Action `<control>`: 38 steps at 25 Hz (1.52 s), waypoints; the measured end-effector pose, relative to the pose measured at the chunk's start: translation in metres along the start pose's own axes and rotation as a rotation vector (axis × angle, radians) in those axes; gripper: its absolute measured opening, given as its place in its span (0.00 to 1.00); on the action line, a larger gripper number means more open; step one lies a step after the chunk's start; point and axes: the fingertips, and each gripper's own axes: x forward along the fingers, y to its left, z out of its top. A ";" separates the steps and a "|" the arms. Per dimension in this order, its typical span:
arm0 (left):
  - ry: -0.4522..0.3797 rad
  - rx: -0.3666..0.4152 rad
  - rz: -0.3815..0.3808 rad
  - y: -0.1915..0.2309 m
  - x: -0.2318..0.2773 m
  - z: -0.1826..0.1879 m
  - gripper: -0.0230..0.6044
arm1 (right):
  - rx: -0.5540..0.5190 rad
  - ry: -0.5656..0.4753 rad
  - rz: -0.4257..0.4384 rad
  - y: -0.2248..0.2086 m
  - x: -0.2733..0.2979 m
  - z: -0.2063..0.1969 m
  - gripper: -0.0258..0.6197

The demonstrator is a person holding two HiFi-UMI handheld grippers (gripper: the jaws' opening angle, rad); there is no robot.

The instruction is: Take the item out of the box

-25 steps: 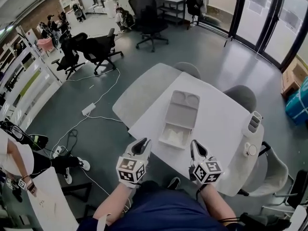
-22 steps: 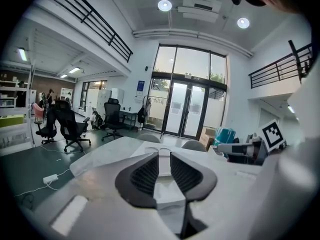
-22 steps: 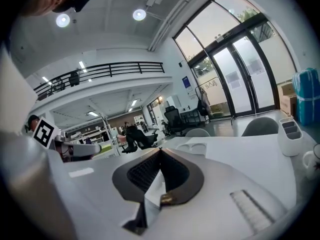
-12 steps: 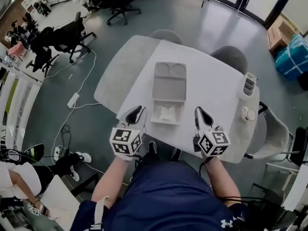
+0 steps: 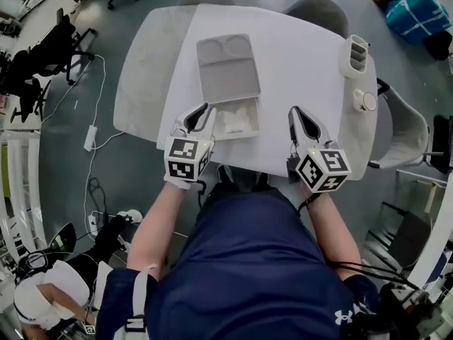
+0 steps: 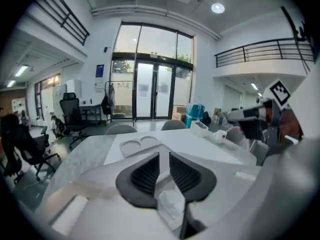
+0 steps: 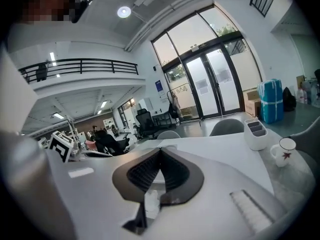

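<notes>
An open grey-white box (image 5: 226, 69) lies on the white table (image 5: 297, 55), its lid with two round recesses folded away from me. A crumpled white item (image 5: 236, 119) sits in the near tray. My left gripper (image 5: 200, 112) hovers at the tray's left edge, with a narrow gap between its jaws and nothing in them. In the left gripper view the left gripper (image 6: 164, 156) points along the box lid (image 6: 135, 145). My right gripper (image 5: 296, 112) is to the right of the box, apart from it. In its own view the right gripper (image 7: 160, 151) has its jaws meeting at the tips, empty.
A white compartment holder (image 5: 354, 54) and a mug (image 5: 364, 100) stand at the table's right edge, also seen as holder (image 7: 256, 132) and mug (image 7: 285, 151). Grey chairs (image 5: 315, 7) ring the table. A blue bundle (image 5: 412, 9) lies on the floor at the far right.
The head view has swung steeply down over the table. Both grippers now sit closer to the box's near end, left beside the tray, right off to its right.
</notes>
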 end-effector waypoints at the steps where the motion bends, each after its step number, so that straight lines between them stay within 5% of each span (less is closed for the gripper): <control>1: 0.025 0.045 -0.016 -0.002 0.008 -0.006 0.15 | 0.007 -0.002 -0.014 -0.003 -0.003 0.000 0.04; 5: 0.153 0.183 -0.136 -0.018 0.042 -0.035 0.15 | 0.024 -0.018 -0.059 -0.010 -0.011 0.003 0.04; 10: 0.428 0.326 -0.353 -0.050 0.075 -0.105 0.15 | 0.038 -0.026 -0.096 -0.023 -0.018 0.004 0.04; 15: 0.588 0.587 -0.396 -0.057 0.095 -0.149 0.15 | 0.051 -0.028 -0.124 -0.033 -0.024 0.001 0.04; 20: 0.712 0.679 -0.450 -0.063 0.106 -0.180 0.15 | 0.073 -0.028 -0.157 -0.041 -0.034 -0.009 0.04; 28: 0.765 0.764 -0.455 -0.065 0.116 -0.191 0.14 | 0.093 -0.021 -0.190 -0.047 -0.047 -0.019 0.04; 30: 0.767 0.773 -0.462 -0.067 0.116 -0.192 0.08 | 0.092 -0.018 -0.188 -0.046 -0.047 -0.020 0.04; 38: 0.691 0.798 -0.404 -0.066 0.112 -0.186 0.04 | 0.070 -0.008 -0.148 -0.034 -0.044 -0.020 0.04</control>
